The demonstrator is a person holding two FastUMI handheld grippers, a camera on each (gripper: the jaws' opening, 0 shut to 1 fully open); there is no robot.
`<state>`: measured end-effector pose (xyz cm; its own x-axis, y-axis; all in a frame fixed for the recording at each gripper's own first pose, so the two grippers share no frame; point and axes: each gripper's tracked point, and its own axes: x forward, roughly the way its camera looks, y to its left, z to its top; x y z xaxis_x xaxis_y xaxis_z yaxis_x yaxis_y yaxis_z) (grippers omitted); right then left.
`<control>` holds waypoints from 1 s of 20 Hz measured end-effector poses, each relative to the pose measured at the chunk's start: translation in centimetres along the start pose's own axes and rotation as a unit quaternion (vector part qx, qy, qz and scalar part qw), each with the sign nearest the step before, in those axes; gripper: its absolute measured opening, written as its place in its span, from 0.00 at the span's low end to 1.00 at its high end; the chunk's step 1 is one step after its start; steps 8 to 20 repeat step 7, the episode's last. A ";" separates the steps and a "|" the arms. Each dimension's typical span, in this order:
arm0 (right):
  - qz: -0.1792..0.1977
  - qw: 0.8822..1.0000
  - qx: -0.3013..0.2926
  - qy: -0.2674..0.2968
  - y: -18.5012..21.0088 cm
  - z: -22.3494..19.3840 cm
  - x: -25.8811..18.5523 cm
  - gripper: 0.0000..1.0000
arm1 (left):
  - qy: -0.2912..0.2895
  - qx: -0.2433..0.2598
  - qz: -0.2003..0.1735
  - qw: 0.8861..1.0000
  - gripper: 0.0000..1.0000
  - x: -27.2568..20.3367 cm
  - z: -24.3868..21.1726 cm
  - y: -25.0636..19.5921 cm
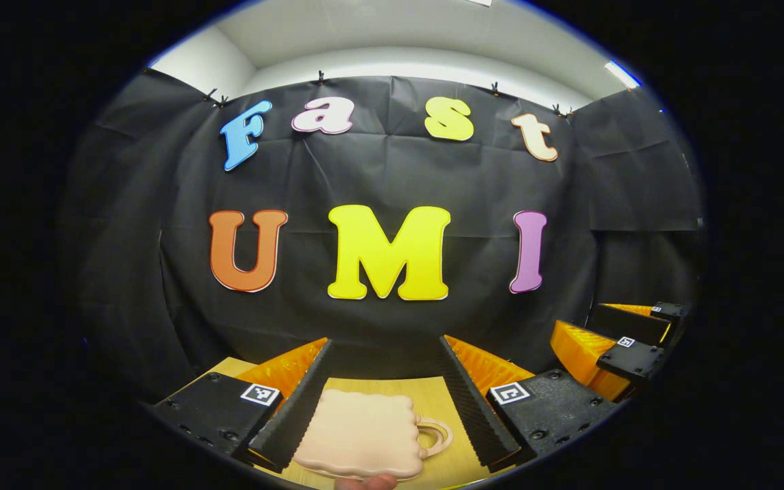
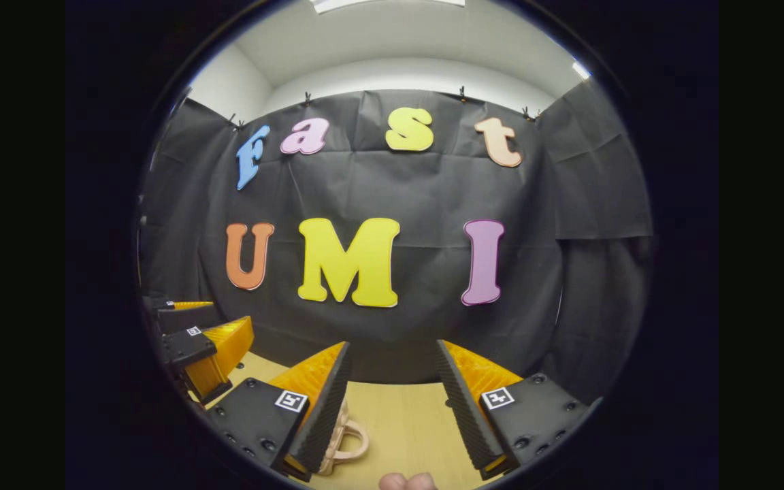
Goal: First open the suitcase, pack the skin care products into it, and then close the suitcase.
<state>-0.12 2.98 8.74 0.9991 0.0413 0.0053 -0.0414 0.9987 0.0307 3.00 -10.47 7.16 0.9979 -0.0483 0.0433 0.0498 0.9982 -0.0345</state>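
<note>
My left gripper hangs wide open over the pale pink, scallop-edged suitcase lying shut on the light wooden table; my right gripper, also wide, waits beside its looped handle. Opening it well probably means finding the seam first, which is hard to see here.

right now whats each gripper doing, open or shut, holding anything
left gripper: open, holding nothing, jaws spread above the small pink suitcase on the table.
right gripper: open, holding nothing, the suitcase's handle by its left finger.
</note>
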 end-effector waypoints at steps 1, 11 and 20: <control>-0.001 1.000 -0.001 0.002 -0.1 -0.1 0.1 0.74 | 0.001 0.000 0.001 1.000 1.00 0.0 0.0 0.0; -0.004 1.000 0.005 0.011 -0.4 -0.6 0.5 0.74 | 0.004 -0.005 0.007 1.000 0.96 0.0 -0.3 0.4; -0.004 1.000 0.005 0.011 -0.4 -0.6 0.5 0.74 | 0.004 -0.005 0.007 1.000 0.96 0.0 -0.3 0.4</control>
